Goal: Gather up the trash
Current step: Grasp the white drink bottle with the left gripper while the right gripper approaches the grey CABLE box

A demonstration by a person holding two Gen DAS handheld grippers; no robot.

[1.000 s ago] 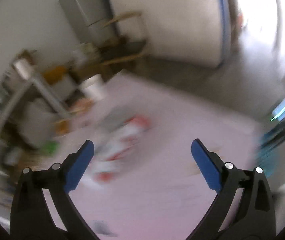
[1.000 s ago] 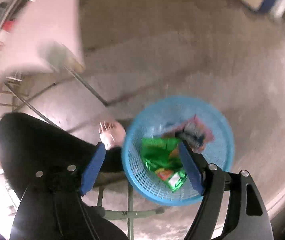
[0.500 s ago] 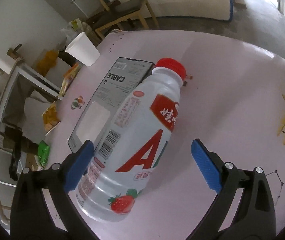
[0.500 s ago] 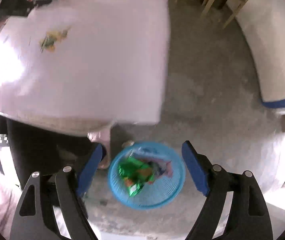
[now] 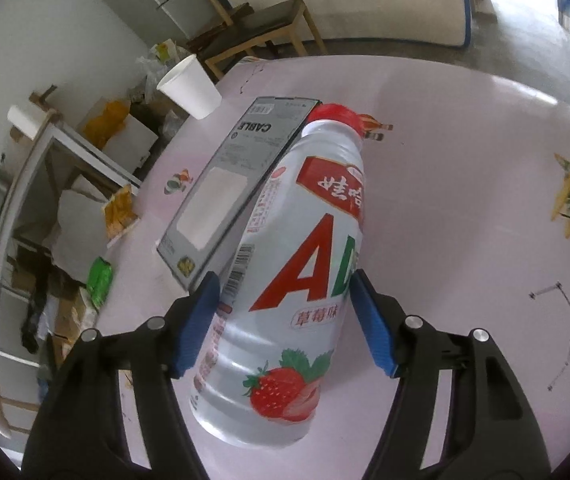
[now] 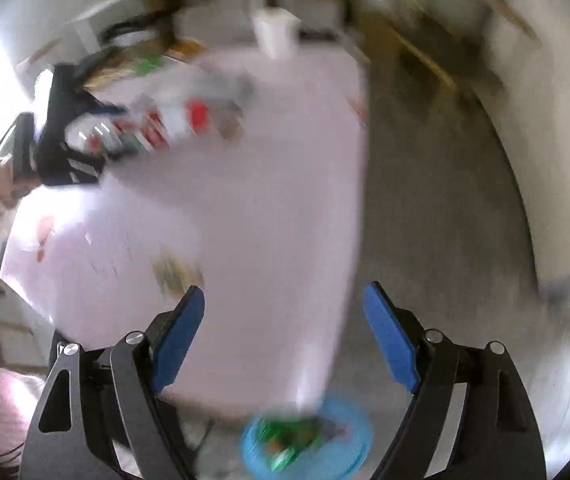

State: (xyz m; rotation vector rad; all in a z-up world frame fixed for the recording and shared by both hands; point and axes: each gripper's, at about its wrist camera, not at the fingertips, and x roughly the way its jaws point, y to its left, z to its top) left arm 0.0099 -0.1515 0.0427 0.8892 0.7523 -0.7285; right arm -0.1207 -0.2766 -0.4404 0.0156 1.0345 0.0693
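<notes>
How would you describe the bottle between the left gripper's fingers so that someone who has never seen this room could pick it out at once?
Start at the pink table. Near its middle a clear plastic bottle lies on its side beside a flat grey box marked CABLE, with the left gripper closed around its body. Unlike the box and the white paper cup beyond, it has a red cap, big red letters and a strawberry picture.

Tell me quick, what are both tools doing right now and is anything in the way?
Left tool closed on the bottle lying on the table. Right tool open, empty, view blurred. Cable box lies right against the bottle; paper cup stands farther back.
</notes>
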